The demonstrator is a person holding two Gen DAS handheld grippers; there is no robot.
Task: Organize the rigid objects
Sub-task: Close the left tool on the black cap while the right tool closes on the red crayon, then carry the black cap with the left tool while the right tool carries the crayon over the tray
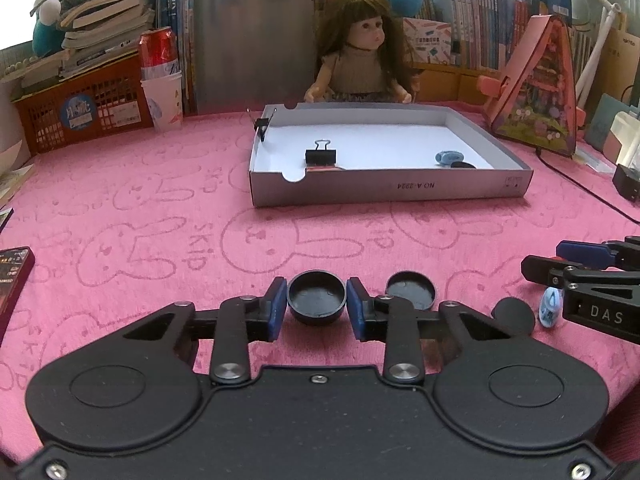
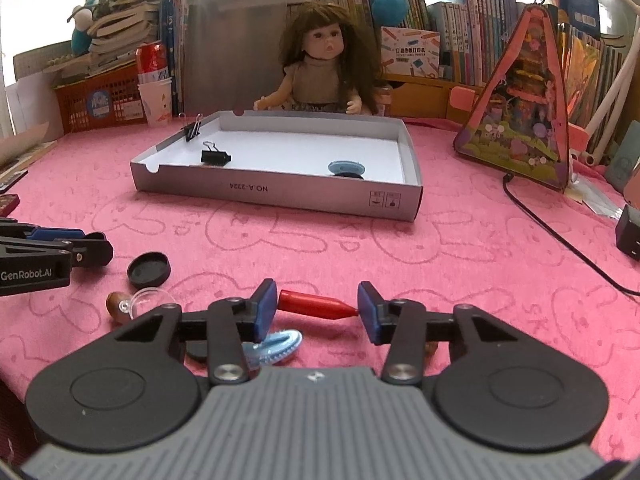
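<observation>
Left wrist view: low in the frame's centre, the left gripper (image 1: 316, 307) has its blue pads pressed against both sides of a black round cap (image 1: 316, 297) lying open side up on the pink cloth (image 1: 160, 208). A second black cap (image 1: 411, 290) lies just right of it, beyond the right finger. Further right a flat black disc (image 1: 513, 315) sits next to a small blue piece (image 1: 549, 309), close under the right gripper (image 1: 560, 268) entering from the right edge. In the upper centre stands a shallow grey box (image 1: 384, 190); inside it are a black binder clip (image 1: 320, 156), and at its lower right a blue oval object (image 1: 449, 157). Another clip (image 1: 262, 124) grips the box's left wall.

Right wrist view: the right gripper (image 2: 317, 307), low centre, stands partly open with a red pointed piece (image 2: 316, 305) lying crosswise between its pads, each end touching a pad. A blue hair clip (image 2: 276, 347) lies below the left finger. At left, a black cap (image 2: 149, 269) sits near the left gripper (image 2: 94, 248). The box (image 2: 280, 194) sits in the upper centre.
</observation>
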